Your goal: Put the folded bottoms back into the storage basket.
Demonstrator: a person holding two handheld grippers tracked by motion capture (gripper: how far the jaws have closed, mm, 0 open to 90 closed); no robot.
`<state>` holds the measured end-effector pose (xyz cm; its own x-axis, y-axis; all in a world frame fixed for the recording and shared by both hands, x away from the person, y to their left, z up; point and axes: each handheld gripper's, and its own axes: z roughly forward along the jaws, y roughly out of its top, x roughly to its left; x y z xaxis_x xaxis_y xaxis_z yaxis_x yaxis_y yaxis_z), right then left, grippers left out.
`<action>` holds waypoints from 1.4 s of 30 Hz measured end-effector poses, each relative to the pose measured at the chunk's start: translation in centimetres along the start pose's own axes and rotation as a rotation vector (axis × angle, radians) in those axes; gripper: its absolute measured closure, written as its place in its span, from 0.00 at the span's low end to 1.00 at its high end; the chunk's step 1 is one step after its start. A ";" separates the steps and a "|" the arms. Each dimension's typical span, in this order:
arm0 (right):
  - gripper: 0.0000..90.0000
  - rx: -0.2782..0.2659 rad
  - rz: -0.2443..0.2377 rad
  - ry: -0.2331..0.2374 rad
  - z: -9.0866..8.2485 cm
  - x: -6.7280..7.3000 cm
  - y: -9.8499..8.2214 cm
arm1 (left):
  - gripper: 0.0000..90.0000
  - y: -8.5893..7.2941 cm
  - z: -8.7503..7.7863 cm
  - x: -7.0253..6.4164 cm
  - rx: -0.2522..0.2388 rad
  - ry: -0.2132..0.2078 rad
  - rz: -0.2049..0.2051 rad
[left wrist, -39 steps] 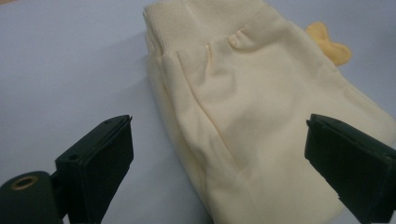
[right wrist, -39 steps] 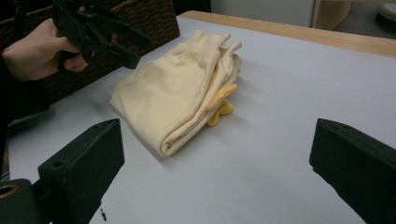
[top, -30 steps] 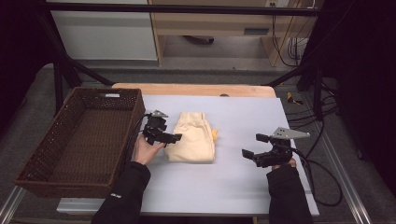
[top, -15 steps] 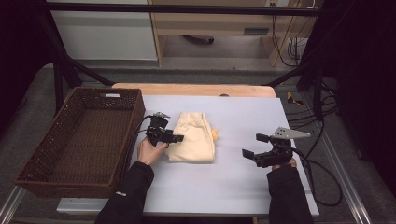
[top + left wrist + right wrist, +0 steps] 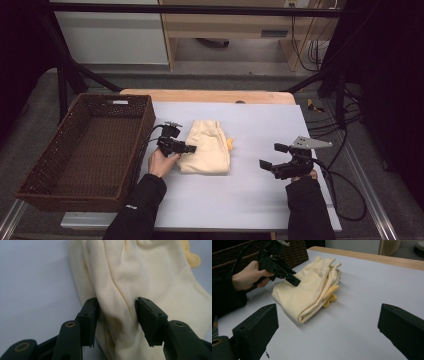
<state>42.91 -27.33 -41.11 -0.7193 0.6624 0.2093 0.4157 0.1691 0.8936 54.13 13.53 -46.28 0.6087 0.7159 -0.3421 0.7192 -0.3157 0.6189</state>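
Cream-yellow cotton, a folded garment [image 5: 206, 147] with a brighter yellow trim [image 5: 229, 144] poking from its right edge, lies near the middle of a pale grey-blue table top [image 5: 240, 200], just right of a dark brown woven wicker basket [image 5: 65, 165] that stands at the table's left end. The person's left hand [image 5: 161, 162] holds the black left gripper [image 5: 187, 148] at the garment's left edge. In the left gripper view its jaws have just been closing and now bracket a raised fold of the cloth [image 5: 117, 312]: the left pad sits against the outer edge of the fold, the right pad presses into the fabric, and the cloth bunches between them, so the jaws are pinched on the garment. The right gripper view shows the same hold from across the table, with the left gripper's tip [image 5: 293, 280] on the near top layer of the stack [image 5: 309, 290] and the basket's wall [image 5: 294, 252] just behind it. The black right gripper [image 5: 270, 157], topped by its grey three-cornered plate, rests in the person's right hand [image 5: 300, 175] well apart from the garment on the table's right side, its jaws standing wide apart with nothing between them. A light wooden edge [image 5: 210, 95] runs along the far side of the table.
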 end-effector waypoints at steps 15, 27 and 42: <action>0.04 0.000 0.000 0.001 0.0 0.0 0.0 | 0.59 -0.1 0.5 0.0 0.013 -0.027 -0.013; 0.04 -0.002 0.002 0.002 0.0 0.0 0.0 | 0.71 0.0 0.6 -0.1 0.028 -0.032 -0.026; 0.04 0.001 0.001 0.003 0.1 -0.1 0.0 | 0.81 0.0 0.5 -0.3 0.014 -0.026 0.006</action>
<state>42.99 -27.32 -41.14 -0.7205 0.6606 0.2110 0.4166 0.1691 0.8932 54.06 13.00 -46.53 0.6212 0.6974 -0.3574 0.7202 -0.3282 0.6113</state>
